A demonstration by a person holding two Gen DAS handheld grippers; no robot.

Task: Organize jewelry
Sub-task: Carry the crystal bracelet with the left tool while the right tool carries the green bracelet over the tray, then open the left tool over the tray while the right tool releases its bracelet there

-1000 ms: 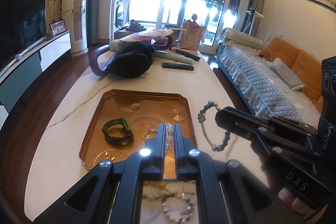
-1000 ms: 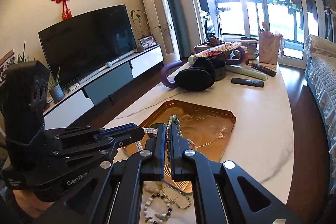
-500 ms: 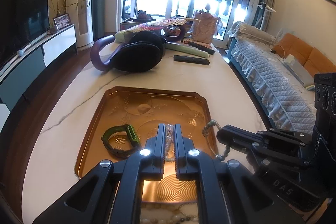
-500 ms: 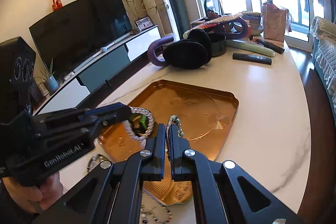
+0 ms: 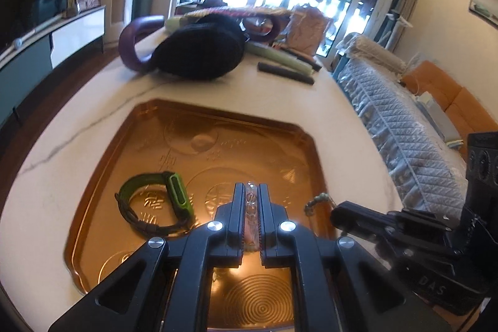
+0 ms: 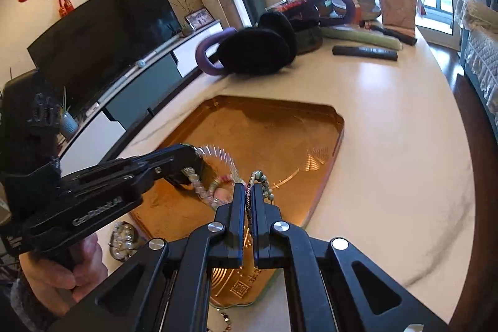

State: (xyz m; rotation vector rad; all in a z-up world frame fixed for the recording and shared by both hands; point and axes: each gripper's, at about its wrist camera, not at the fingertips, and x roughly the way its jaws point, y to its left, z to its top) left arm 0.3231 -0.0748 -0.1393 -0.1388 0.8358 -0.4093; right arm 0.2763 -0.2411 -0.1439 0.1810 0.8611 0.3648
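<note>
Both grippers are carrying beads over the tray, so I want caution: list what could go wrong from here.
1. The clear bead bracelet in the left gripper and the green bead bracelet in the right gripper hang close together above the copper tray; they could tangle.
2. Released here, the green beads may fall near the tray's rim and spill onto the table.
3. The clear bracelet could drop onto the green watch band.

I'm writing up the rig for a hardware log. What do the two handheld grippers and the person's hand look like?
Both grippers are matte black plastic with silver screw heads and ribbed finger pads. The left gripper carries white "GenRobot.AI" lettering; the right gripper shows "DAS". A bare hand with a grey knit cuff grips the left one.
</note>
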